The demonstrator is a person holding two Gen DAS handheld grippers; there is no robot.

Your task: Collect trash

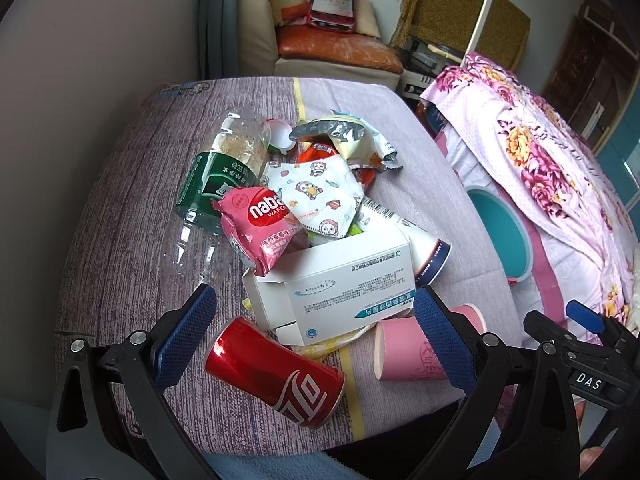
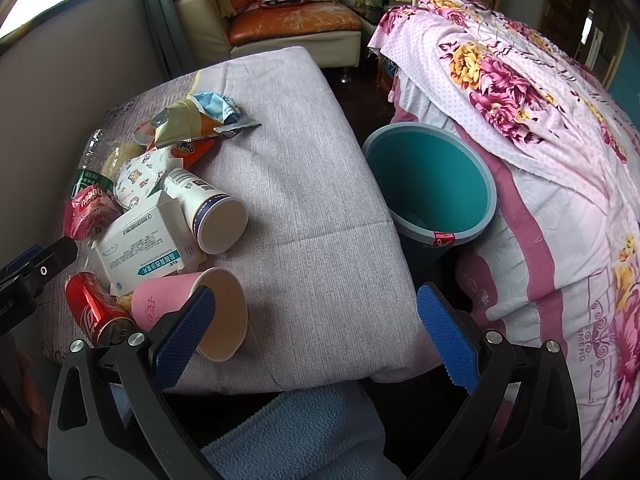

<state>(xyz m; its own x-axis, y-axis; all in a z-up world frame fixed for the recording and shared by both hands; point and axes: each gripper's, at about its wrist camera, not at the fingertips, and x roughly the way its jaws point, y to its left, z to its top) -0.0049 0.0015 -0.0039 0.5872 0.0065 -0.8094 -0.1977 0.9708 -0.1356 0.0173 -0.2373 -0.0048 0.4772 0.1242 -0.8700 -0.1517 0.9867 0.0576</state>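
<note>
Both grippers spread wide, nothing held. Left gripper (image 1: pixel 316 332) hangs over the near edge of the trash pile on the cloth-covered table (image 1: pixel 120 208); right gripper (image 2: pixel 316 336) sits over bare cloth btwn pile & bin. Pile, left wrist view: red cola can (image 1: pixel 276 376) lying on its side nearest, btwn the left fingers; white medicine box (image 1: pixel 340 280) just behind it, flap open; pink paper cup (image 1: pixel 412 352) on its side, partly behind the left gripper's right pad. On top of/behind the box: pink wafer wrapper (image 1: pixel 260 228), printed face mask (image 1: pixel 316 196), white paper cup (image 1: pixel 430 256) on its side w/ blue rim band, crumpled foil packets (image 1: pixel 344 140) at the back. Clear plastic bottle (image 1: pixel 216 184) w/ green label lies along the pile's left side, touching the wrapper. Teal bin (image 2: pixel 436 184) stands on the floor in the gap btwn table & bed w/ floral quilt (image 2: pixel 520 92), looks empty inside. In right wrist view, pink cup's mouth is partly covered by the right gripper's left pad. Sofa (image 2: pixel 296 28) w/ cushions at back of room.
</note>
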